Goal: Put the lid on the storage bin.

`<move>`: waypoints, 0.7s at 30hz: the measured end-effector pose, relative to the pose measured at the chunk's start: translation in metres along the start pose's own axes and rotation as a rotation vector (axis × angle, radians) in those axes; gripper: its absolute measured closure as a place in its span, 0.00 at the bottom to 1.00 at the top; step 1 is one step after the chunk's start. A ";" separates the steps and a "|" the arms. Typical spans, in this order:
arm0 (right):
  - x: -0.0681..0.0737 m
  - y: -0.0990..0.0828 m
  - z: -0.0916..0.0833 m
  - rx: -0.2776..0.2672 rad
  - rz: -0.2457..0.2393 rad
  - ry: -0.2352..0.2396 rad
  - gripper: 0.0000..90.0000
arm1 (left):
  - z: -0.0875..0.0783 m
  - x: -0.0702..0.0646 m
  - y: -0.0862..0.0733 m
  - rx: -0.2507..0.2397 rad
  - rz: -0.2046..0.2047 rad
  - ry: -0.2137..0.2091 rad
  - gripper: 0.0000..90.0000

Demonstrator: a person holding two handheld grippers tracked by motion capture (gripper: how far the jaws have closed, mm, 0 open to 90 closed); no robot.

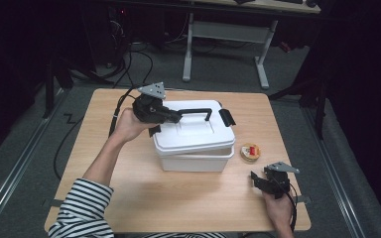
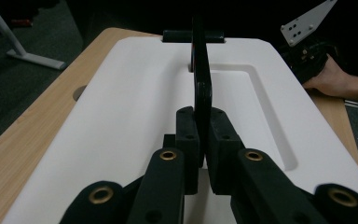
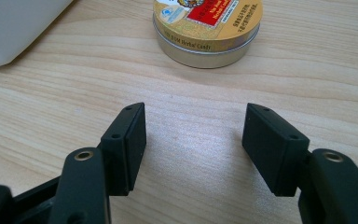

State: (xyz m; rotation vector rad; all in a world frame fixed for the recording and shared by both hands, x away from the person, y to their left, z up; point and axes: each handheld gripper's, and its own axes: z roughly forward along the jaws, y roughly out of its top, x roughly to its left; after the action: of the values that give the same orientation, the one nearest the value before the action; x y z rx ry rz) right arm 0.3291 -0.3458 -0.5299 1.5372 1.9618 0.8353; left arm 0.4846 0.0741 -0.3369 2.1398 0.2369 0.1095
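Step in hand: my left gripper [image 2: 200,140], jaws clamped on the box handle [image 2: 201,88]. Right gripper [image 3: 193,144], jaws wide, empty, near the tin [image 3: 207,28]. Next, probably: lift the lid [image 1: 193,131] straight.

The left gripper [image 1: 171,117] is held in the left hand [image 1: 125,125], with the forearm in a striped sleeve [image 1: 84,208] behind it. Its jaws are pressed together on a handle [image 2: 202,79], which stands upright between the pads. The right gripper [image 3: 193,149] is low in the right hand [image 1: 278,208]; its jaws stand apart with nothing between them.
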 end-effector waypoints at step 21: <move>0.000 0.000 0.000 0.001 -0.002 0.002 0.44 | -0.059 -0.032 -0.023 -0.111 -0.052 0.114 0.95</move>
State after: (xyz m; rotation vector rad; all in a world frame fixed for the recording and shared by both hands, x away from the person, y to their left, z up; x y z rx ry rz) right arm 0.3292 -0.3458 -0.5299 1.5346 1.9653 0.8361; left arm 0.4402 0.1281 -0.3233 2.0178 0.3444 0.2101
